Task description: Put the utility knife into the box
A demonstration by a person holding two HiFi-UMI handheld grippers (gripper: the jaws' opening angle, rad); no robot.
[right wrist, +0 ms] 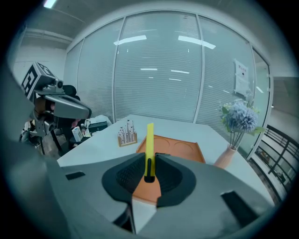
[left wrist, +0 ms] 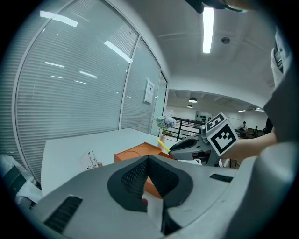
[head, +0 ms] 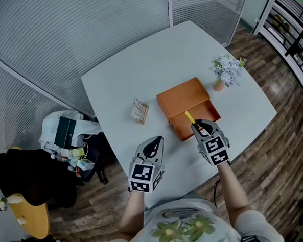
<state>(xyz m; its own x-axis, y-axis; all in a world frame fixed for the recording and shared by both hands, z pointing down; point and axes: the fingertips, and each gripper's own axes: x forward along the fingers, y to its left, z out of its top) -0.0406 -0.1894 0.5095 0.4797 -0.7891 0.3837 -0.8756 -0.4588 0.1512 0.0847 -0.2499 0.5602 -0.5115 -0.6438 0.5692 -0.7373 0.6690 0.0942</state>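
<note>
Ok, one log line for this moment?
right gripper: shut on utility knife | knife: held over orange box, not yet in | left gripper: shut, empty, over table

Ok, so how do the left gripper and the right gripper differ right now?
The right gripper is shut on the yellow utility knife; the left gripper is shut with nothing between its jaws. The right gripper is over the orange box; the left gripper is beside the box, over bare table. Both carry a marker cube and point away from the person.
</note>
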